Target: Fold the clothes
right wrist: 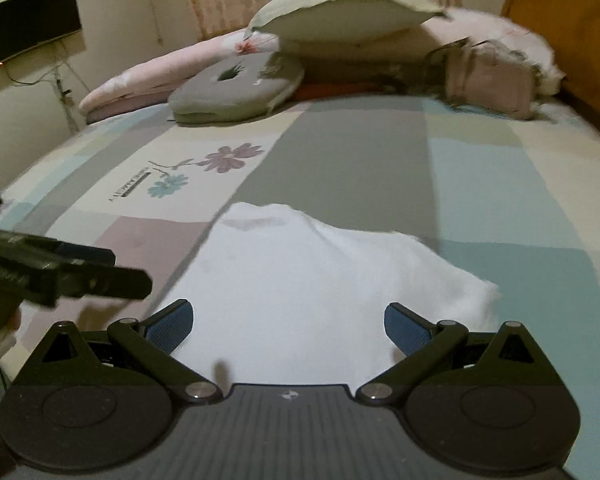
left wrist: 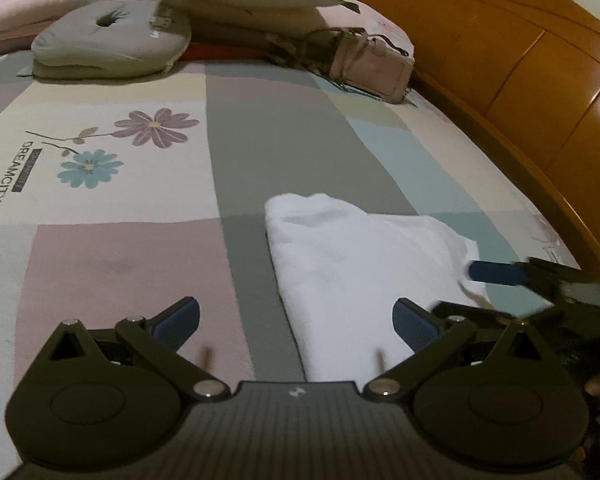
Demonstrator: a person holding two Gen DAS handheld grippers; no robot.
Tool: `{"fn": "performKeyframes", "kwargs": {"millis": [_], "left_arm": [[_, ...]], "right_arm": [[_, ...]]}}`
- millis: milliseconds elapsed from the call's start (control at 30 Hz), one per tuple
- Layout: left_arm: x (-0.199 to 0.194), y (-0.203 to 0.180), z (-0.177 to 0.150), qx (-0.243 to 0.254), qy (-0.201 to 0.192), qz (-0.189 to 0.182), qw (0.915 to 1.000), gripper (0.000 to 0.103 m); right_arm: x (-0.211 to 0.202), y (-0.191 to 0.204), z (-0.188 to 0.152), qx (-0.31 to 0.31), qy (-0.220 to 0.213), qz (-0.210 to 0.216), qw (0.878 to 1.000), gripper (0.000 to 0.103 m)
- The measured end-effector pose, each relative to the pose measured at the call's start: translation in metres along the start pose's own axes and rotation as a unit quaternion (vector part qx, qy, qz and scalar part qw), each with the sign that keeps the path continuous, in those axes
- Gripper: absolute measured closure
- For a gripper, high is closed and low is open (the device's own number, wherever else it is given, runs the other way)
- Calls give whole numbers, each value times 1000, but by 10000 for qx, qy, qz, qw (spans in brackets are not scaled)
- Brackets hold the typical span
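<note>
Lying part-folded on the patchwork bedspread (right wrist: 480, 184), the white garment (right wrist: 300, 280) awaits another fold; left gripper (left wrist: 296, 322) and right gripper (right wrist: 288, 322) hover with jaws spread, holding nothing, and must next pinch an edge.

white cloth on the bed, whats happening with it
A person holds a two-finger gripper in each hand over a white garment lying on a patchwork bedspread. The garment looks partly folded. Both the left gripper and the right gripper are open and hold nothing. Pillows and a pink bag sit at the far side.
</note>
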State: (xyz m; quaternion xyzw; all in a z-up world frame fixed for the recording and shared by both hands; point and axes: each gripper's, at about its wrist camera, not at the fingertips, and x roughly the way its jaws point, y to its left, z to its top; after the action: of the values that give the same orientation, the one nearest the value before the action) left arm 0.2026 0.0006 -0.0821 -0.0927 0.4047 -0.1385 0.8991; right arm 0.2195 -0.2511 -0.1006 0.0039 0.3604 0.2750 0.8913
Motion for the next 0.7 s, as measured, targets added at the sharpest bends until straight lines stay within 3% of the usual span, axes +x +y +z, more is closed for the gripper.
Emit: {"fn": "performKeyframes", "kwargs": {"millis": [167,300,367,467,600,700], "left_arm": [[1,9,4,-78,-11,6,10000,1],[-2,14,7,-187,-99,10,9998,1],[-4,15,11,-200,-151,36,9997,1],[-8,16,14,-167,-212,94,9996,1],[-12,18,14,-172,-218,122,9995,1],[-15,21,14,-190,-231,157,9994,1]], "right_arm": [[32,-24,10,232,43,74,9997,0],[21,-27,23,392,-150,-55,9991,0],[19,-22,29,345,-164,168,9991,0],[36,-12,31,189,186,586,9979,0],[68,-11,33,-131,312,93,9994,0],[68,-20,44,204,199,-41,9996,0]]}}
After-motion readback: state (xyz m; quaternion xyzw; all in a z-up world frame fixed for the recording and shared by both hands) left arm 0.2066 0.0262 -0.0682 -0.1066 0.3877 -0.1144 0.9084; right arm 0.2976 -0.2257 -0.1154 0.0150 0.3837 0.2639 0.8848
